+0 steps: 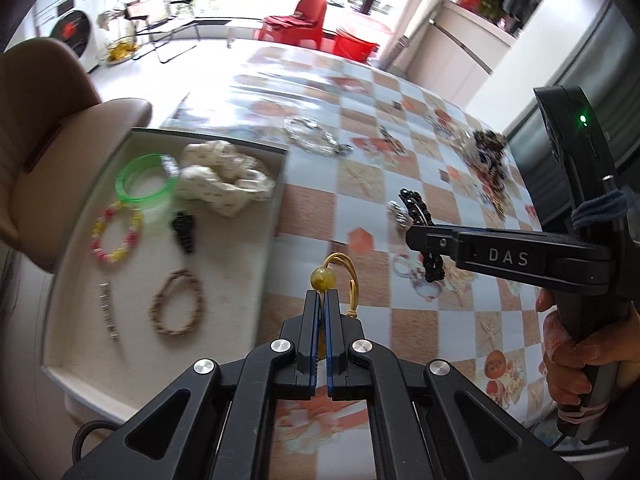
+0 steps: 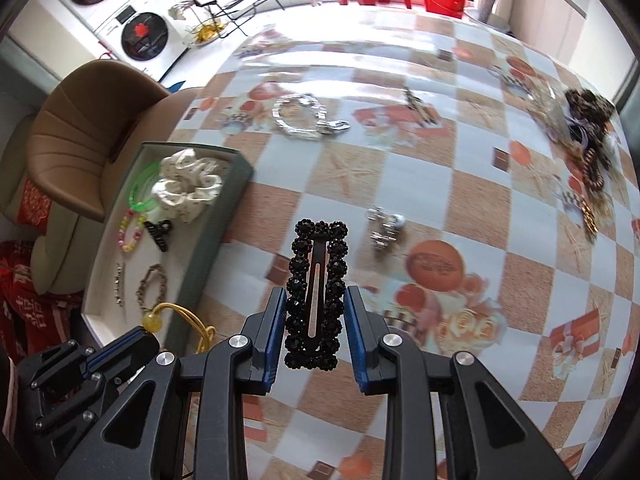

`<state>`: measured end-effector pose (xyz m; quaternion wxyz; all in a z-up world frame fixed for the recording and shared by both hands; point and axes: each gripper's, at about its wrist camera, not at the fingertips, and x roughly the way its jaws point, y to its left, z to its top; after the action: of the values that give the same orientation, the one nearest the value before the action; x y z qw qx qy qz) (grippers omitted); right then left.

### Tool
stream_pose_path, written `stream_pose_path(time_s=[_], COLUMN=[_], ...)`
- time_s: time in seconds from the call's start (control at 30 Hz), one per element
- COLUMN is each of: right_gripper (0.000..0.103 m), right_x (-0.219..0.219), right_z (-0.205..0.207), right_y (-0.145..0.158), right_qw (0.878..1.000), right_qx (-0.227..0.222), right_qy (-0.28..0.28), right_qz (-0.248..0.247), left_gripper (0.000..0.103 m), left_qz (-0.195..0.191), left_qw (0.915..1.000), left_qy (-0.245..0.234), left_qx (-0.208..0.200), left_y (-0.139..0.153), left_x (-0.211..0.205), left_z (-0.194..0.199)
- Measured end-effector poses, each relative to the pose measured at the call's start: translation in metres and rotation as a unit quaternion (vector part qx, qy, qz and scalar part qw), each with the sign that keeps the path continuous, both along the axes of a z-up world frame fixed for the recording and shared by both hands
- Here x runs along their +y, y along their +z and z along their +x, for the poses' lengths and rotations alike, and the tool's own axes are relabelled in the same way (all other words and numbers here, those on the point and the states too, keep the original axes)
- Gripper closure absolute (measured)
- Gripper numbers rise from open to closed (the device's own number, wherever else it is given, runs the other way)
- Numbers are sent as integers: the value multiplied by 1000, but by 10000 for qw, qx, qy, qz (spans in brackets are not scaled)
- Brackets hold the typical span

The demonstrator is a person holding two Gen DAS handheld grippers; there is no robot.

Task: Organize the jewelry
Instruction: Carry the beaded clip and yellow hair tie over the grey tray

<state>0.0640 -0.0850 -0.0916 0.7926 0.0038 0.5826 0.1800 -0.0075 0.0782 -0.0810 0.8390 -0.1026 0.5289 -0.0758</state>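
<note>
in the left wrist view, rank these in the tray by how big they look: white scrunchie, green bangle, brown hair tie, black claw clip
1. white scrunchie
2. green bangle and brown hair tie: they look about alike, and the hair tie lies nearer the camera, so no ranking between them
3. black claw clip, clearly smallest

The left gripper (image 1: pixel 322 300) is built from matte black plastic arms with triangular cut-outs, and four round silver screws are seen at the joints. The inner faces of its two narrow fingers (image 1: pixel 309 320) are lined with blue pads. The right gripper (image 2: pixel 315 308) is made in the same way, with black linkage arms, silver screws and blue pads on the fingers (image 2: pixel 276 320). In the left wrist view, white letters "DAS" are printed on its side, a small green light is lit on its black body, and a dark blue band is wound around the handle. The right hand (image 1: pixel 580 360) is partly wrapped in a pink patterned cloth.
</note>
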Motion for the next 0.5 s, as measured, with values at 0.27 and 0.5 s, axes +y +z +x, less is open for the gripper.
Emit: stream_pose_path(time_s=[0.27, 0.5], right_gripper=[71, 71], right_x=[56, 115], right_z=[-6, -14], right_y=[5, -2], right_qw=[9987, 9950], right_qx=[-45, 29], right_qy=[506, 984], right_qz=[93, 172], left_gripper=[98, 98], left_qz=[152, 295], left_qw=[9975, 9906], left_qy=[684, 1332], left_qx=[-15, 83], left_y=[3, -6], left_x=[61, 117], left_z=[-18, -33])
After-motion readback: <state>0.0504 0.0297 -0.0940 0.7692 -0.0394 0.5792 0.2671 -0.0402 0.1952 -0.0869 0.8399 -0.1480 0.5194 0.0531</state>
